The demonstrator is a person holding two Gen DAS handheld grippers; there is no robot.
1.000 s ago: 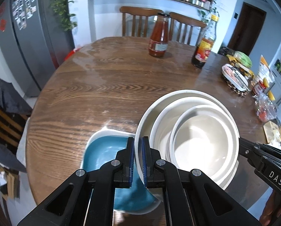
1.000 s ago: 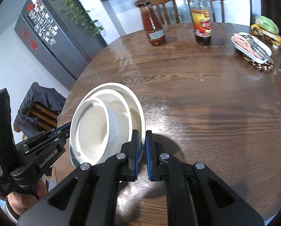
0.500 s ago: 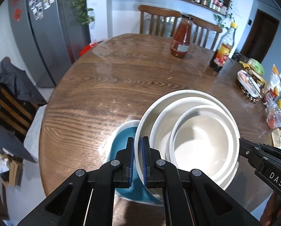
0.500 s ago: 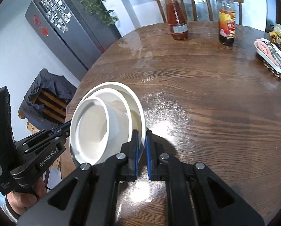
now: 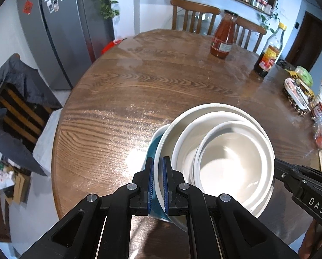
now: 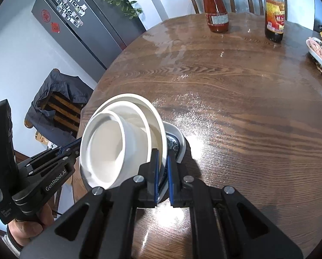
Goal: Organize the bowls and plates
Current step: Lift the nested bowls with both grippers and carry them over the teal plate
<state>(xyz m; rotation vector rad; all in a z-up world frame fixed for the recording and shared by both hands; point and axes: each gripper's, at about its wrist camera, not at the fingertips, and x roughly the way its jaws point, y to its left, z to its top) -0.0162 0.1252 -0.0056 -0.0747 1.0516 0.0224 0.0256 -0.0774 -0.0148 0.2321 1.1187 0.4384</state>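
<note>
Both tongs pinch the same stack — left gripper [image 5: 158, 182] pressed together on the near rim of the big white plate [image 5: 204, 110], right gripper [image 6: 162, 172] pressed together on the opposite rim; two white bowls [image 5: 232, 161] nest inside the plate, smaller inside larger; the whole stack rides tilted in the air above the blue dish [image 6: 176, 144], which sits on the table [image 5: 139, 90] near its front edge; cannot tell if the stack's underside touches the dish yet.

Judgement: step in hand is setting the white stack down into the blue dish. Risks — the grips are thin rim pinches on smooth glazed ware, so the plate could slip if the two hands drift apart or tilt unevenly; the loose bowls could slide toward the low side and tip out; landing off-centre could chip a rim or shove the dish toward the table's front edge; ketchup bottle [image 5: 223, 36] and sauce bottle [image 5: 269, 51] stand well apart at the far edge, no hazard.
</note>
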